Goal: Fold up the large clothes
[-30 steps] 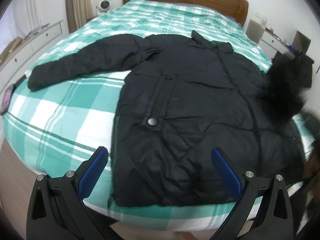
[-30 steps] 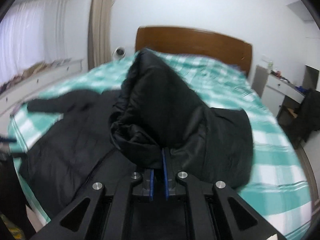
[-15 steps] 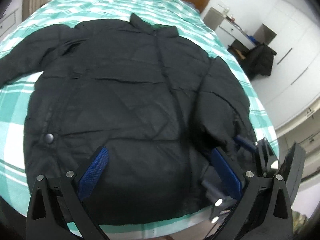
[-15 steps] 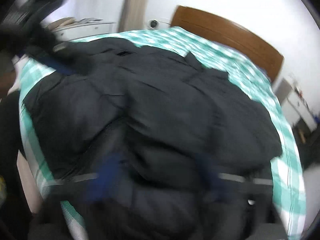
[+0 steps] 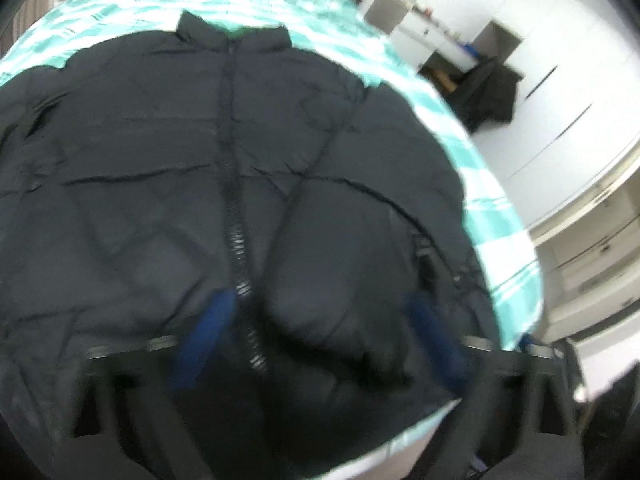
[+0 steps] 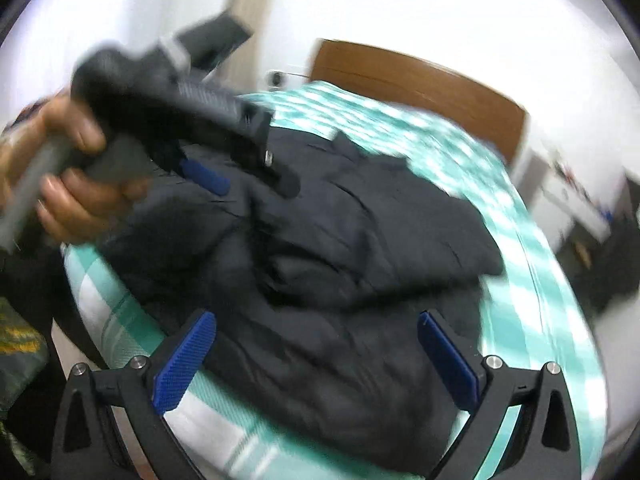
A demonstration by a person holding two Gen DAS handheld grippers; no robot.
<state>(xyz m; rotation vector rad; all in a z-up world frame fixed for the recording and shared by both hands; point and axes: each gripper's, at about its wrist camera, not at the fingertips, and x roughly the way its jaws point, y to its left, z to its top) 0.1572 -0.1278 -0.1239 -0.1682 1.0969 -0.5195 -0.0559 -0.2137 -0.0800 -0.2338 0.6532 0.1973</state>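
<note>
Bed (image 6: 532, 280), teal-and-white checked cover, brown wooden headboard (image 6: 420, 80) at the far end beyond both claws. Near edge of the mattress runs just under the right gripper (image 6: 316, 360); right-hand edge curves away past its right finger, with bare cover strip between jacket and edge. White floor and white cabinets (image 5: 560, 128) lie off to the right of the left gripper (image 5: 320, 340), a dark garment (image 5: 488, 92) hanging there, well apart from the bed.

Containers: none discernible.

Black quilted puffer jacket (image 5: 200, 184), zip (image 5: 236, 220) closed, collar toward the headboard. Spread over the bed ahead of and beneath both claws. One sleeve folded across the body, lying ahead of the right gripper.

Left gripper: blurred, blue pads, jaws closing, poised over the jacket's lower front astride the zip and sleeve end; pads not seen pressing cloth. A person's hand (image 6: 60, 184) grips its handle.

Right gripper: jaws fully spread, released, nothing clamped; jacket hem lies between and beyond its fingers.
</note>
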